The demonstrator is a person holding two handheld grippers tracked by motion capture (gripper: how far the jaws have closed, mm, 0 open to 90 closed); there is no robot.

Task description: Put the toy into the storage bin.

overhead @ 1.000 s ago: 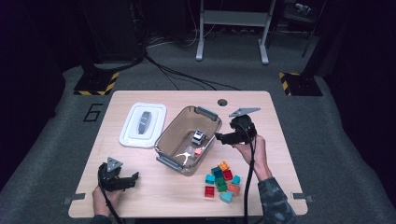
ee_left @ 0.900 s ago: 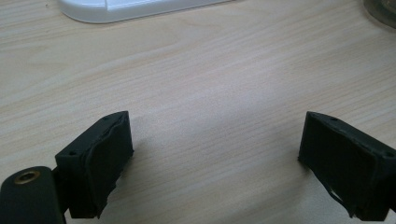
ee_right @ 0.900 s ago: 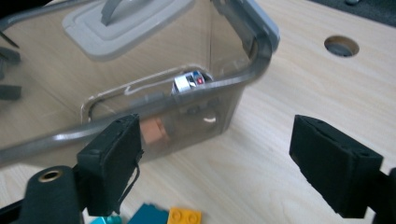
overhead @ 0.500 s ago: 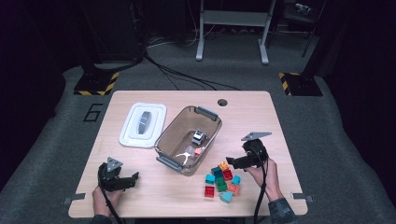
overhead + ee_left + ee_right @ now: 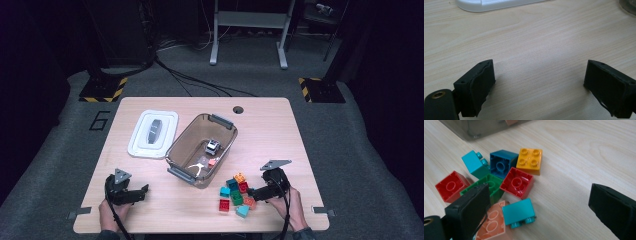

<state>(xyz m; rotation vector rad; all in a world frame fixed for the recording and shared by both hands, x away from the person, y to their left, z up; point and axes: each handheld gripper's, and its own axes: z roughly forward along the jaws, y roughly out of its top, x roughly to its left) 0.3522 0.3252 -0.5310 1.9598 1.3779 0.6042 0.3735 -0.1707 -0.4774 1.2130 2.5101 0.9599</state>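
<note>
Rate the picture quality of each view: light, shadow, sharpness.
High view: the table is evenly lit, the room around it dark, and small things like the bricks look soft. Left gripper view: the wood grain is sharp and the open left gripper casts faint shadows beside its jaws. Right gripper view: the bricks are crisp and bright, while the right gripper close to the lens looks slightly soft.

Both tools, L (image 5: 134, 192) & R (image 5: 255, 192), low, jaws apparently wide apart.
</note>
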